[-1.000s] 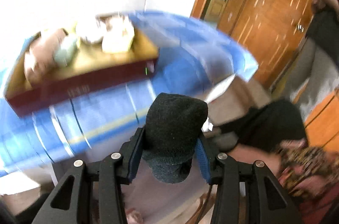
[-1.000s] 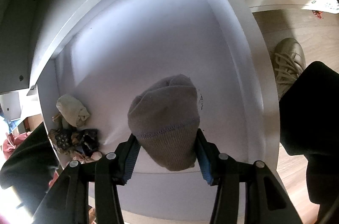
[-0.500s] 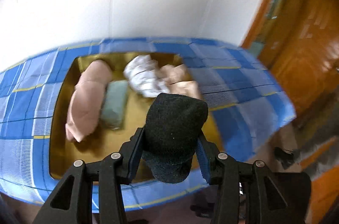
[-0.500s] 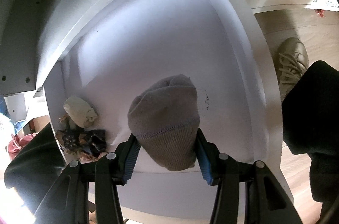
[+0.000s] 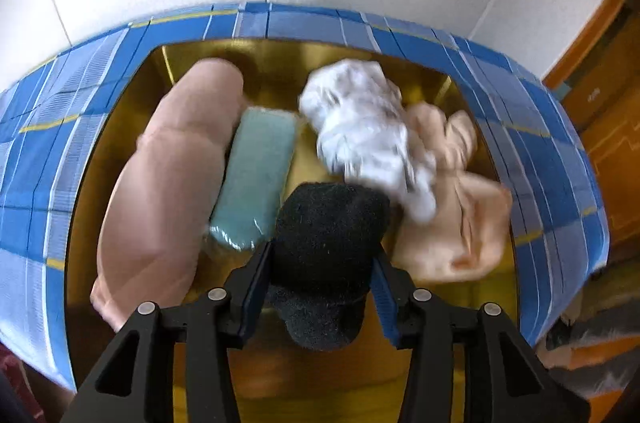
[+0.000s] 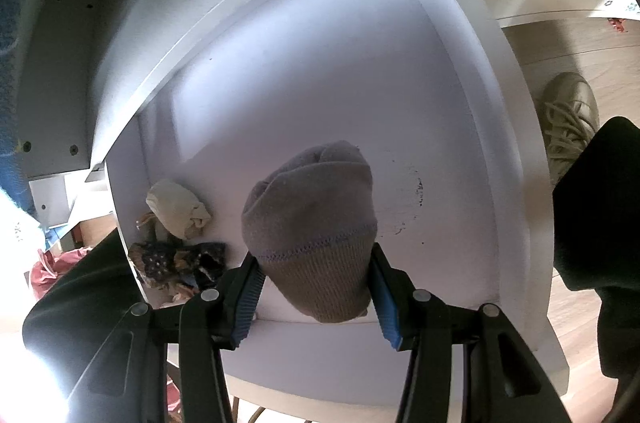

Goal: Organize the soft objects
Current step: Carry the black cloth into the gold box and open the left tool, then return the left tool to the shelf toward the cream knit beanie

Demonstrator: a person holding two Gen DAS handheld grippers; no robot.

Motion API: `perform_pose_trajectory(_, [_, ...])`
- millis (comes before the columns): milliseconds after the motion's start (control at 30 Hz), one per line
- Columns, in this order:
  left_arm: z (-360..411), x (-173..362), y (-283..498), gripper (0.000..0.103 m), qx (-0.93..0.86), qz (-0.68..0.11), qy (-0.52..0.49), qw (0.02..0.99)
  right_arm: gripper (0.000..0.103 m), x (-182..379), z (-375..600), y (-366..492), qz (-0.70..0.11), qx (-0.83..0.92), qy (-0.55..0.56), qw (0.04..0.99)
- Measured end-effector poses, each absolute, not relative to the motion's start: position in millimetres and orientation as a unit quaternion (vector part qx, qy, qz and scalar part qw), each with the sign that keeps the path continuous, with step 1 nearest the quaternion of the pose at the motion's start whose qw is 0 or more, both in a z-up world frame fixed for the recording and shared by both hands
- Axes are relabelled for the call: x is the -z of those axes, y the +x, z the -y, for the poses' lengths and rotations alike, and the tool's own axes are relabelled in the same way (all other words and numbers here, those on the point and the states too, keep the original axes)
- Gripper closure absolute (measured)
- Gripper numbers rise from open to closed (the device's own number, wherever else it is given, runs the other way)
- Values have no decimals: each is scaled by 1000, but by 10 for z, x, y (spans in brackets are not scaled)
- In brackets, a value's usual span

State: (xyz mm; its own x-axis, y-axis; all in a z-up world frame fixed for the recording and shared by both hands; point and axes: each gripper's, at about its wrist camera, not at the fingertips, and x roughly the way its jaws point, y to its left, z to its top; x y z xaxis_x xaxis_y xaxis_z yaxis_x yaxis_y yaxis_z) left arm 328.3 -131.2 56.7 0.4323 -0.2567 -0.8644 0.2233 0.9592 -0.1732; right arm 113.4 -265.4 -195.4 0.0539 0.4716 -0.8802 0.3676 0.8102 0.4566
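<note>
- White wall behind, a blue plaid cloth (image 5: 532, 127) under a gold-lined tray (image 5: 280, 57) of folded soft things.
- Left gripper (image 5: 322, 297) over that tray, jaws just eased slightly wider, a rolled black sock (image 5: 328, 235) between them — light, squashy, best pinched mid-roll.
- Right gripper (image 6: 316, 297) part-closed on a rolled grey-brown sock (image 6: 312, 223) above a white drawer (image 6: 320, 63) — equally soft, unlikely to slip.

The black sock (image 5: 328, 243) is fuzzy, matt knit; the grey sock (image 6: 312, 223) is ribbed knit with a smoother toe. The gold tray (image 5: 272, 57) shines like glossy foil. The checked cloth (image 5: 532, 127) is woven. The white drawer (image 6: 320, 63) is smooth, matt board, and the floor (image 6: 580, 35) is pale wood.
</note>
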Motion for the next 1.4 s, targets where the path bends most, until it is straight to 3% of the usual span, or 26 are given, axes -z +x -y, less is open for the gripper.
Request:
perform_pose_trajectory(67, [1328, -615, 3354, 47, 136, -499, -11, 856, 53, 1952, 2658, 1132, -686, -39, 306, 659])
perform_pose_trajectory(133, [1322, -662, 3382, 32, 130, -485, -6, 865, 53, 1948, 2669, 1126, -686, -39, 305, 659])
perform_pose_trajectory(233, [1289, -731, 3331, 20, 136, -467, -5, 874, 53, 1947, 2670, 1130, -686, -41, 306, 659])
perform_pose_trajectory(500, [1118, -949, 2951, 13, 171, -420, -5, 891, 53, 1949, 2663, 1137, -688, -36, 297, 661])
perform_pose_trajectory(1167, [781, -944, 1364, 7, 256, -299, 12, 919, 53, 2031, 2620, 1117, -697, -22, 281, 660])
perform_pose_trajectory(1400, [562, -451, 1024, 2, 220, -343, -11, 913, 53, 2042, 2612, 1112, -699, -21, 271, 661])
